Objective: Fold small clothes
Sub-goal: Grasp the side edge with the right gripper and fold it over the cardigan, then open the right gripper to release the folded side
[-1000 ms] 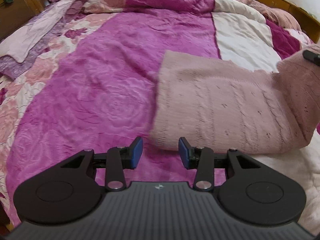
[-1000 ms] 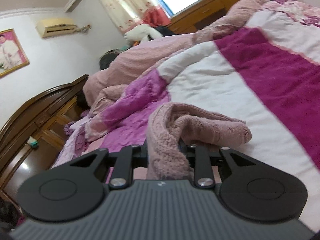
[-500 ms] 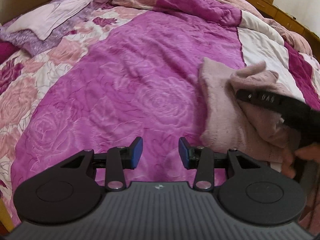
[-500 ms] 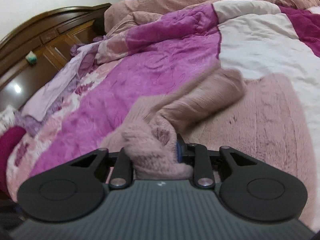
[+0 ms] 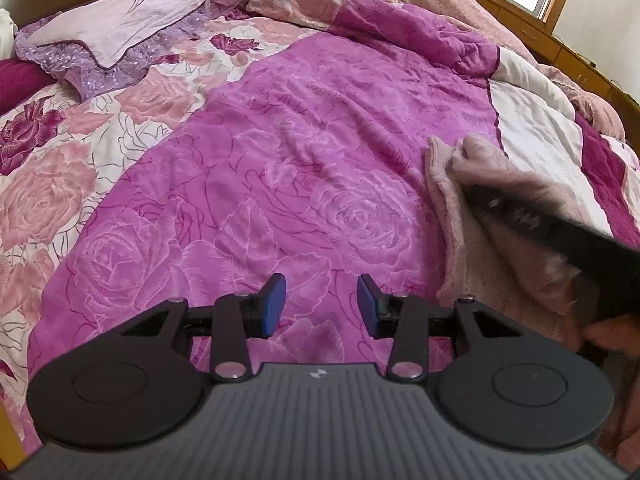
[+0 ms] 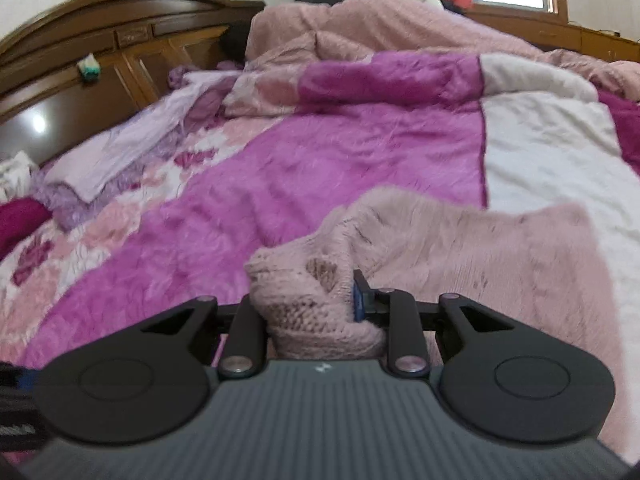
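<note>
**Pink knit garment partway through a fold on the bed**

A wide bed (image 5: 280, 168) covered by a magenta rose-patterned quilt is filling both views, with a white and deep-pink panel running along its far side. A lilac pillow (image 5: 120, 28) is lying near the dark wooden headboard (image 6: 120, 52), and a rumpled pink blanket (image 6: 400, 28) is heaped toward the window.

The pink knit garment (image 6: 500, 248) is lying on the quilt where the magenta meets the white. Most of it is spreading flat, while one end is being drawn across the flat part, forming a doubled layer. Judging by this, a fold is under way but not yet laid down, smoothing looks still to come, and no finished pile is showing.

The right gripper (image 6: 320, 312) is pinching a bunched, ribbed end of the garment between its jaws. The left gripper (image 5: 322, 306) is hovering over bare quilt just beside the garment, its jaws standing apart and holding nothing.
</note>
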`<control>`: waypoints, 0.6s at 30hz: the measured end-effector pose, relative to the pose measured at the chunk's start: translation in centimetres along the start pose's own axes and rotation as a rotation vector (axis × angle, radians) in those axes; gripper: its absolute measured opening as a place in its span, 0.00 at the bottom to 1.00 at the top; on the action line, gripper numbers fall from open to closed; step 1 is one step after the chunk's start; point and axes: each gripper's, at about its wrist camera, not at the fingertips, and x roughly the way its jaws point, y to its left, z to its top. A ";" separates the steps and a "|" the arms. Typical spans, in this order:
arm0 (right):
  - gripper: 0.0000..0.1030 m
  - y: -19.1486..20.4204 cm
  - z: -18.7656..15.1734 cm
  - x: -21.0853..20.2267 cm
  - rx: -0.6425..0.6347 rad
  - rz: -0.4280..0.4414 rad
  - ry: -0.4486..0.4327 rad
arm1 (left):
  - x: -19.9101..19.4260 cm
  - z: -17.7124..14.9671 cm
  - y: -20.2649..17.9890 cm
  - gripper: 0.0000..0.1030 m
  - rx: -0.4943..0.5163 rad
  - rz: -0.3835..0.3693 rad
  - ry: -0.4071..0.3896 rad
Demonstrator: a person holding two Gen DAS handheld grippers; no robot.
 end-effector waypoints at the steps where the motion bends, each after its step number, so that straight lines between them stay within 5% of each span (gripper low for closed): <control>1: 0.26 0.3 -0.4 0.3 -0.014 -0.006 -0.002 | 0.0 0.0 0.0 0.46 0.005 0.001 0.001; 8: 0.26 0.9 0.4 -1.8 0.000 0.024 -0.069 | 0.0 0.3 -0.3 0.46 0.028 0.006 -0.010; 11: 0.30 1.1 -0.4 0.2 -0.024 0.025 0.027 | 0.0 0.8 -1.0 0.46 0.039 0.005 -0.019; 16: 0.47 0.7 -0.8 -1.9 0.005 0.092 0.009 | -0.4 2.2 -2.1 0.46 0.091 0.011 -0.039; 18: 0.47 -0.1 -0.7 -3.3 0.017 0.127 0.016 | -0.6 3.1 -2.5 0.46 0.099 0.004 -0.051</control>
